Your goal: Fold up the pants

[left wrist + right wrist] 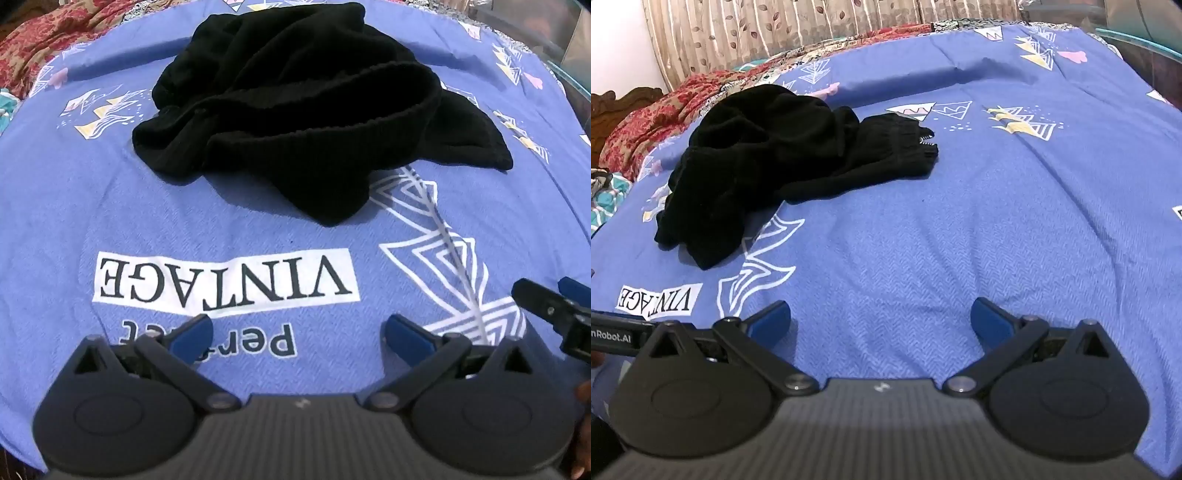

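Left wrist view: the left gripper (299,334) hangs spread and empty over the blue bedsheet (74,206); the black pants (295,110) lie crumpled ahead, well apart.

Right wrist view: the right gripper (881,319) is likewise spread and empty; the pants (768,162) lie far left, what looks like a zipper showing.

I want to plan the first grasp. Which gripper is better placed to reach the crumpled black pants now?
Probably the left. The left gripper, open, faces the pants straight ahead. From the right gripper, also open, they lie off to its left.
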`<state>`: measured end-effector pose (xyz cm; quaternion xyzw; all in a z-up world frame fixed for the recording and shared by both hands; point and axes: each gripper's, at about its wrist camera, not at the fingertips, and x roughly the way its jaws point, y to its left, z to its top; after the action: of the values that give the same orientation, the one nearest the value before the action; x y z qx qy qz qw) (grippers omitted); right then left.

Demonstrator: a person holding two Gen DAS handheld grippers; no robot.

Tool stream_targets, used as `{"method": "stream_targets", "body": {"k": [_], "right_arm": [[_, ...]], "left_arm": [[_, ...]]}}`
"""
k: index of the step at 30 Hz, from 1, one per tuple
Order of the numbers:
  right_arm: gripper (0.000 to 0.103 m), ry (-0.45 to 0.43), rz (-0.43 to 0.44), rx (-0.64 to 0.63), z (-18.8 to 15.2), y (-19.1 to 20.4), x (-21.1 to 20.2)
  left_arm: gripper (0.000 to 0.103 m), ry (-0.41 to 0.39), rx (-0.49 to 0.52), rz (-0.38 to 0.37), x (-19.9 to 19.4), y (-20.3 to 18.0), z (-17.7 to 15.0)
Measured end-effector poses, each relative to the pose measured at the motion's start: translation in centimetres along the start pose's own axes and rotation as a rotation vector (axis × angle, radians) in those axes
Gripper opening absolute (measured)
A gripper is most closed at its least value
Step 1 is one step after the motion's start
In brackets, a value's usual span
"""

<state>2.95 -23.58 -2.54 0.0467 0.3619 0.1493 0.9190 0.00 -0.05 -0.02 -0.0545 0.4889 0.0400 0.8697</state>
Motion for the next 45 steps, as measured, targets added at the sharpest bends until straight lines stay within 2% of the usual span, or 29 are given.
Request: {"method": "stream_targets", "body": {"k": [7, 8, 16, 31, 45], "right_arm": [[0.103, 0.016, -0.007, -0.021, 0.4, 0.3, 0.2], [0.103, -0.007, 0.013, 0.014, -0.1, -0.4, -0.1], [0.103, -0.012, 0.024, 0.027, -0.2, -0.5, -0.1], [0.103, -0.013, 0.019, 0.022, -0.1, -0.5, -0.1], [0.103, -0.007, -0.010, -0.014, -0.2, 0.1, 0.1]], "left_arm": [[0.103, -0.003, -0.009, -0.007, 0.0, 0.4, -0.3], [0.103, -0.005, -0.008, -0.007, 0.0, 0.5, -0.4], [0.103, -0.004, 0.000, 0.016, 0.1, 0.0, -0.4], [0.103, -0.097, 0.014, 0.042, -0.4, -0.8, -1.4], [0.103, -0.163, 0.068, 0.016, -0.5, -0.6, -2.5]]}}
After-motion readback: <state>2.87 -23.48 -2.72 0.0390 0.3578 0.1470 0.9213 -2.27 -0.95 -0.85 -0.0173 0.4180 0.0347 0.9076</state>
